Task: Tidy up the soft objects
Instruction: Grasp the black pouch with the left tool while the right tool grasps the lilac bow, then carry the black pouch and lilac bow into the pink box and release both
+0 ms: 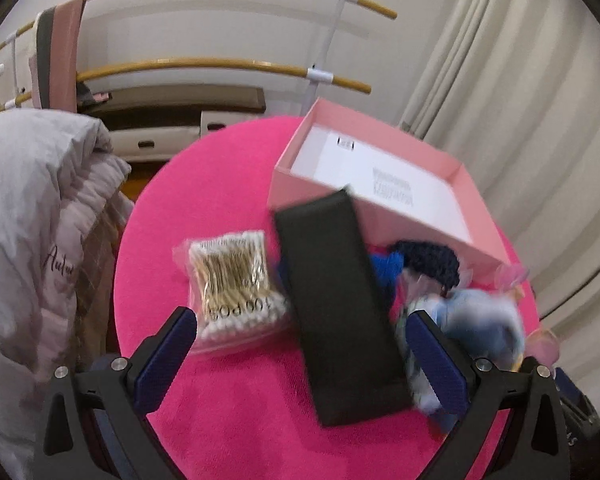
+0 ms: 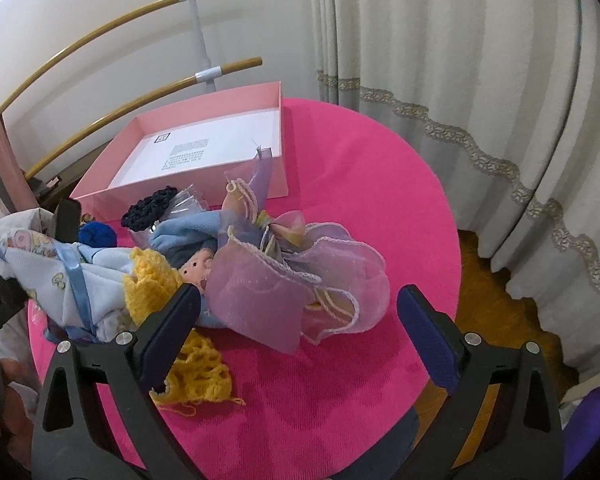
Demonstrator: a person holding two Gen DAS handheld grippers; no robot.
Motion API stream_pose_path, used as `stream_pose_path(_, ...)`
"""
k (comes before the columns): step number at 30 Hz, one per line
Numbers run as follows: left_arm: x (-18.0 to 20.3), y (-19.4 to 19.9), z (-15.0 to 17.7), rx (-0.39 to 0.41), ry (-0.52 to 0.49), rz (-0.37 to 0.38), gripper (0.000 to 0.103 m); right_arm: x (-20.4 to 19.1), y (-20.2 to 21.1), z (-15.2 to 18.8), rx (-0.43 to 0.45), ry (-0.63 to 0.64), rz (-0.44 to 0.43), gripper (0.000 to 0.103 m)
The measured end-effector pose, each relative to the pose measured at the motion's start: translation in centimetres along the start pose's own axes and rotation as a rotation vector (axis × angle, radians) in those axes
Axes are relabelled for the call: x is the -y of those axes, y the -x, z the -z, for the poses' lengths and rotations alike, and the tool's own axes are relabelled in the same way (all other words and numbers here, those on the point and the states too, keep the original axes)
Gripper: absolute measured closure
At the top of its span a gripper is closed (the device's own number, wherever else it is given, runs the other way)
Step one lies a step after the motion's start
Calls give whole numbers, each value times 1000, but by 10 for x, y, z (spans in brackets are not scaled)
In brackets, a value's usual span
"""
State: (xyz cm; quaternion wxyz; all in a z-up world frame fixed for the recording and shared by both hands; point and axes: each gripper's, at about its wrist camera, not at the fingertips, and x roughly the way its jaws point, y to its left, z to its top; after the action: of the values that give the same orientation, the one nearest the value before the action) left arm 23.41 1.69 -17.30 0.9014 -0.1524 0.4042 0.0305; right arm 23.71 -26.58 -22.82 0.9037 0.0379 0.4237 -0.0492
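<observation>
Hovering over a round table covered in pink plush (image 2: 340, 380), the right gripper (image 2: 300, 312) is spreading its fingers wide around nothing; the left gripper (image 1: 300, 336) is likewise gaping — a flat black strip (image 1: 340, 300) is lying between its fingers, untouched. Nearest the right gripper are lying yellow crochet (image 2: 198, 376) and sheer lilac organza (image 2: 300, 284), then a blue-clad doll (image 2: 188, 252) and a bagged bundle of cotton swabs (image 1: 232, 284). Farther back, the shallow pink box (image 2: 180, 188) is sitting open, holding only a printed white sheet (image 2: 204, 148).

Cream curtains (image 2: 480, 100) are seen at 2 o'clock; wooden rails (image 1: 220, 65) at 11; a grey quilted jacket (image 1: 28, 208) at 9.
</observation>
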Motion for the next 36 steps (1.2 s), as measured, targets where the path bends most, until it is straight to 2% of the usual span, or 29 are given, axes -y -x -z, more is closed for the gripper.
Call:
stream_pose_path(2, 5, -7, 3, -8, -28, -26, 0, 0, -2, -1, -2, -2, -2, 5)
stream_pose_path(5, 2, -28, 9, -72, -12, -34, 5, -2, -7, -3, -10, 7, -5, 5)
stream_pose_path(7, 0, -31, 10, -58, -5, -25, 5, -2, -9, -3, -16, 13, -5, 5)
stream_pose_path(10, 0, -29, 7, -46, -8, -11, 17, -2, -15, -5, -24, 17, -6, 5)
stream_pose_path(14, 2, -26, 2, -56, -23, 40, 46, -2, -24, -11, -31, 21, -26, 14)
stream_pose_path(16, 4, -25, 0, -55, -41, 51, 49, -4, -31, -14, -42, 26, -35, 17)
stream_pose_path(18, 5, -24, -2, -50, -57, 62, 54, -2, -38, -15, -58, 22, -49, 28)
stream_pose_path(22, 3, -22, -6, -44, -88, 68, 58, 2, -48, -15, -76, 12, -101, 41)
stream_pose_path(24, 10, -23, -6, -41, -144, 30, 49, 4, -48, -14, -81, 8, -123, 46)
stream_pose_path(26, 13, -25, -6, -41, -145, 13, 44, 4, -47, -13, -81, 8, -133, 47)
stream_pose_path(28, 13, -27, -5, -53, -142, 37, 47, 5, -47, -13, -78, 1, -144, 47)
stream_pose_path(30, 13, -27, -5, -50, -141, 44, 54, 7, -47, -15, -73, 0, -159, 55)
stream_pose_path(34, 13, -20, -3, -45, -159, 71, 61, 3, -43, -15, -69, 18, -174, 62)
stream_pose_path(36, 11, -22, -5, -43, -165, 78, 64, 2, -42, -16, -58, 12, -185, 74)
